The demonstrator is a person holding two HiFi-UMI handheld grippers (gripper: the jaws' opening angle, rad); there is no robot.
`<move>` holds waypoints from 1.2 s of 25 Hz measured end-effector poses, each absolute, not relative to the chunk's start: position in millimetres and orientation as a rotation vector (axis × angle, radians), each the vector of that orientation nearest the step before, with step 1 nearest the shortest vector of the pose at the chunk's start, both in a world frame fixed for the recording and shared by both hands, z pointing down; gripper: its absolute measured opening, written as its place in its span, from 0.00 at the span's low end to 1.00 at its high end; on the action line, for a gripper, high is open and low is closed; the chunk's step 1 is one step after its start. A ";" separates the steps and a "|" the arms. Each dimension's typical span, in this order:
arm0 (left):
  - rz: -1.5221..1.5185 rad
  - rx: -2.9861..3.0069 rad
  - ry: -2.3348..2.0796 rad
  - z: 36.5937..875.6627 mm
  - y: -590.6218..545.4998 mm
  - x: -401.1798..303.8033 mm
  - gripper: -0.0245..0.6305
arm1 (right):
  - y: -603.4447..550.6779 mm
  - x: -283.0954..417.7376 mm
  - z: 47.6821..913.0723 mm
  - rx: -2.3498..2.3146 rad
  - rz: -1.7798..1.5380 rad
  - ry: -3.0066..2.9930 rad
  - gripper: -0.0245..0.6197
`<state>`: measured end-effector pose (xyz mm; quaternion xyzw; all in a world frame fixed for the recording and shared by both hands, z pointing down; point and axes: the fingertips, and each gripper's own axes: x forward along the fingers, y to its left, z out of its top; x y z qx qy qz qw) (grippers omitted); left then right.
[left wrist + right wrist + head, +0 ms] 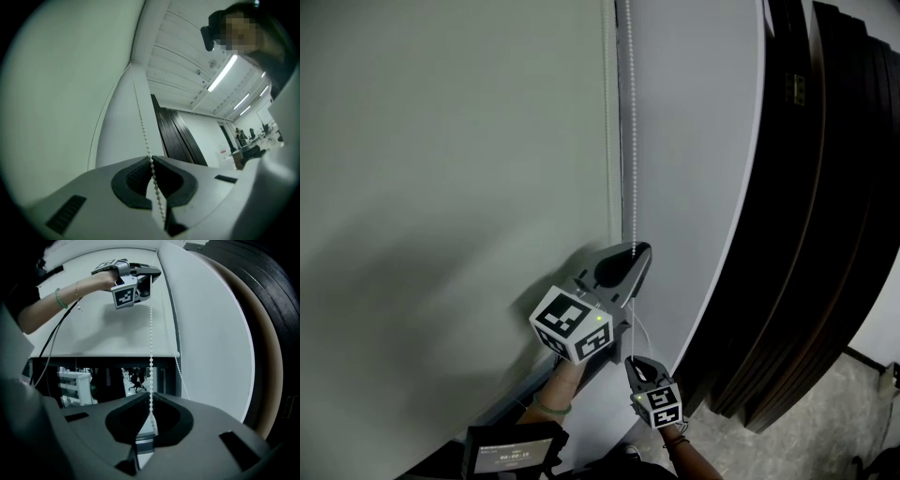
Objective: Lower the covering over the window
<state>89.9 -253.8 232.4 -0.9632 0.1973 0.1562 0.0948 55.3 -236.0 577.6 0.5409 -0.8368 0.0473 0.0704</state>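
Note:
A pale roller blind [450,187] covers most of the window; in the right gripper view its bottom bar [103,356] hangs above a strip of dark glass. A white bead chain [630,141] runs down the blind's right edge. My left gripper [633,251] is shut on the chain, which passes between the closed tips [151,159]. Lower down, my right gripper [636,361] is shut on the same chain [151,333], pinched at its tips [151,393]. The right gripper view shows the left gripper [145,275] higher up the chain.
A white wall strip [694,187] lies right of the chain, then tall dark curved panels [825,234]. A second run of chain [182,378] hangs by the blind's corner. A small dark device [511,455] sits at the bottom of the head view.

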 end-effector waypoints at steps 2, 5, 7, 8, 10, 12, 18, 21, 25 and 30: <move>0.377 -2.902 0.587 250.6 -256.7 91.4 0.04 | -234.0 55.9 577.2 1.631 0.130 -2.508 0.07; 0.034 -2.943 0.610 332.3 -264.7 102.0 0.04 | -227.9 62.7 575.8 1.654 0.153 -2.511 0.07; 0.029 -3.014 0.605 376.9 -259.8 102.9 0.04 | -224.9 68.4 575.8 1.655 0.201 -2.521 0.07; 0.107 -3.054 0.595 385.2 -254.5 100.8 0.04 | -224.1 69.8 576.1 1.648 0.211 -2.525 0.07; 0.299 -3.081 0.567 376.3 -245.3 95.7 0.04 | -224.3 70.4 576.7 1.632 0.204 -2.531 0.07; 0.435 -3.036 0.531 346.1 -242.7 92.9 0.06 | -227.3 70.0 577.5 1.626 0.202 -2.535 0.07; 0.676 -2.879 0.464 223.3 -257.1 83.3 0.12 | -232.8 61.6 577.4 1.598 0.192 -2.557 0.07; 0.584 -2.833 0.455 201.7 -267.9 89.9 0.12 | -232.2 57.3 576.9 1.584 0.176 -2.565 0.07; 0.634 -2.892 0.445 199.3 -266.7 87.4 0.05 | -229.2 62.5 577.3 1.605 0.187 -2.569 0.07; 0.707 -2.863 0.507 197.9 -267.1 77.9 0.05 | -230.3 73.8 575.6 1.612 0.204 -2.584 0.07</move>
